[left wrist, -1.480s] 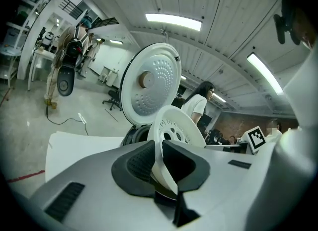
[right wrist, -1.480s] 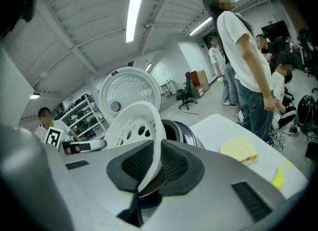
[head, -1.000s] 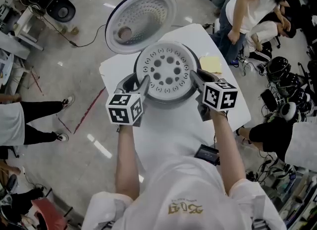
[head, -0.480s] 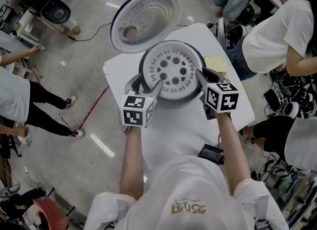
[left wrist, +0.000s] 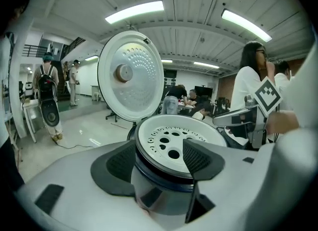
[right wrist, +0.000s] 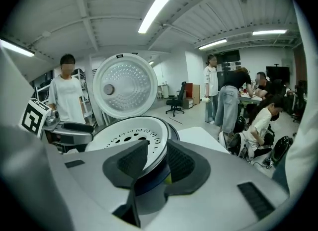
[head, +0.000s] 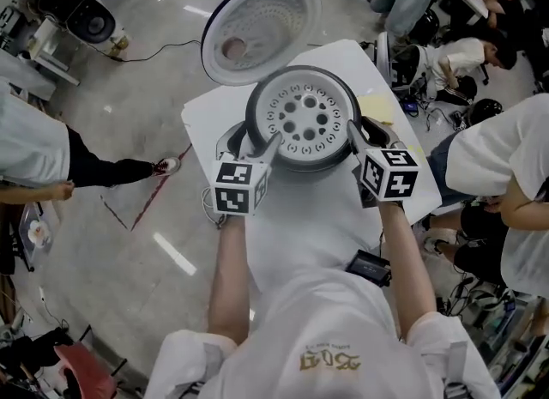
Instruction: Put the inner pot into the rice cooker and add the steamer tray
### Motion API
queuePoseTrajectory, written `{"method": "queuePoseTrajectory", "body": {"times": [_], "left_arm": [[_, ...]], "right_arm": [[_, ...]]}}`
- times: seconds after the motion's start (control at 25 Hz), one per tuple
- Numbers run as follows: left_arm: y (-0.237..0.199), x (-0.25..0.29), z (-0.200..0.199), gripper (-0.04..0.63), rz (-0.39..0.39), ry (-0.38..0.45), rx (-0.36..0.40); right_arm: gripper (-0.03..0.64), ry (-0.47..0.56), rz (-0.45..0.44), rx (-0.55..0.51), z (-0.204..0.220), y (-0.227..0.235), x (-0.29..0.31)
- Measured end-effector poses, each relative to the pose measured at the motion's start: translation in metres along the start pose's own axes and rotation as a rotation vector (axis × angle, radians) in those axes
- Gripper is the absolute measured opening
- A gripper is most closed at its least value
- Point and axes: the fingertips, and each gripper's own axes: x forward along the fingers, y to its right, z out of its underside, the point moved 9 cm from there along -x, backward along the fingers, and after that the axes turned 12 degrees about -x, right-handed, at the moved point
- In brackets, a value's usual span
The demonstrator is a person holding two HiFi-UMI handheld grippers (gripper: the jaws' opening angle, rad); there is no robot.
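Left gripper (left wrist: 159, 148) jaws spread wide, just opened; rim of white round perforated steamer tray (head: 303, 116) seen between, not pressed. Right gripper (right wrist: 157, 150) jaws likewise parted, just opened, astride opposite rim. Tray seated in dark rice cooker (head: 302, 166), round lid (head: 262, 28) raised, on white desk (head: 296, 234).

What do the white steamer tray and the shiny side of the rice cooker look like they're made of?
Steamer tray: probably plastic; matte white, moulded round holes, no glare.
Rice cooker side: likely polished metal; it mirrors its surroundings below a dark rim.
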Motion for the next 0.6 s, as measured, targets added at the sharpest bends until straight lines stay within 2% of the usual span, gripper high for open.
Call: {"method": "queuePoseTrajectory", "body": {"times": [0.2,0.4,0.56,0.6], "left_arm": [[0.006,-0.081,0.011,0.225,0.048,0.053,-0.023],[0.000,-0.121,0.019,0.123,0.041,0.111,-0.047],[-0.019,-0.178,0.034,0.016,0.064,0.146,-0.096],[-0.018,-0.189,0.037,0.015,0.074,0.148,-0.116]], "right_arm": [[0.092,0.092,0.010,0.080,0.002,-0.063,-0.076],[0.012,0.194,-0.080,0.132,0.002,-0.105,-0.092],[0.012,0.248,-0.133,0.140,0.000,-0.170,-0.116],[0.012,0.252,-0.133,0.133,0.001,-0.179,-0.124]]}}
